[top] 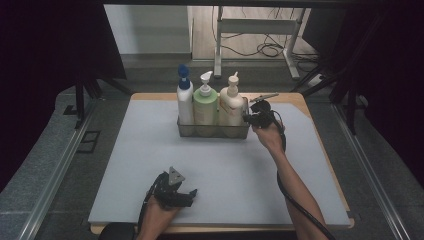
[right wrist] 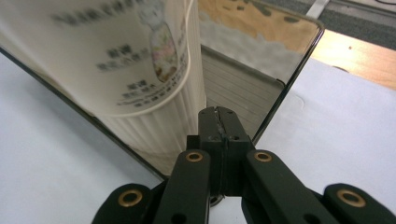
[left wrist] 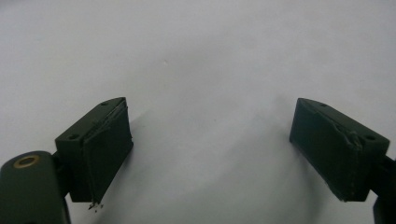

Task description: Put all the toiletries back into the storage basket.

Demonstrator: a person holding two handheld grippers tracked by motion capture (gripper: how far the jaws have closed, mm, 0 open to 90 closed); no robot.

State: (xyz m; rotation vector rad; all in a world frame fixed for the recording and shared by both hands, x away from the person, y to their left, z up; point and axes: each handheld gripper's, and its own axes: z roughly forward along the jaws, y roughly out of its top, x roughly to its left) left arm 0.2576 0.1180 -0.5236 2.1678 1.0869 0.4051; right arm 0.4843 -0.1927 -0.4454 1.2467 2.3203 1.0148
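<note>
High view: right gripper [top: 248, 118] at clear bin's [top: 214, 131] end wall.
Right jaws: pressed together on that wall beside cream bottle [right wrist: 130, 70].
Left gripper [left wrist: 210, 149]: spread wide over grey mat [left wrist: 201, 56].

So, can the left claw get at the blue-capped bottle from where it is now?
Probably yes. The left claw rests open on the bare mat, and nothing stands between it and the blue-capped bottle at the tray's left end.

A clear rectangular caddy [top: 214, 131] stands toward twelve o'clock on the grey-topped table [top: 150, 165], holding three upright pump bottles in a row. At its nine o'clock end is a white bottle with a blue pump [top: 184, 95], in the middle a pale green one [top: 205, 102], and at three o'clock a cream one [top: 231, 102]. The right tongs [right wrist: 218, 122] are pinched on the caddy's wall beside the cream bottle.
</note>
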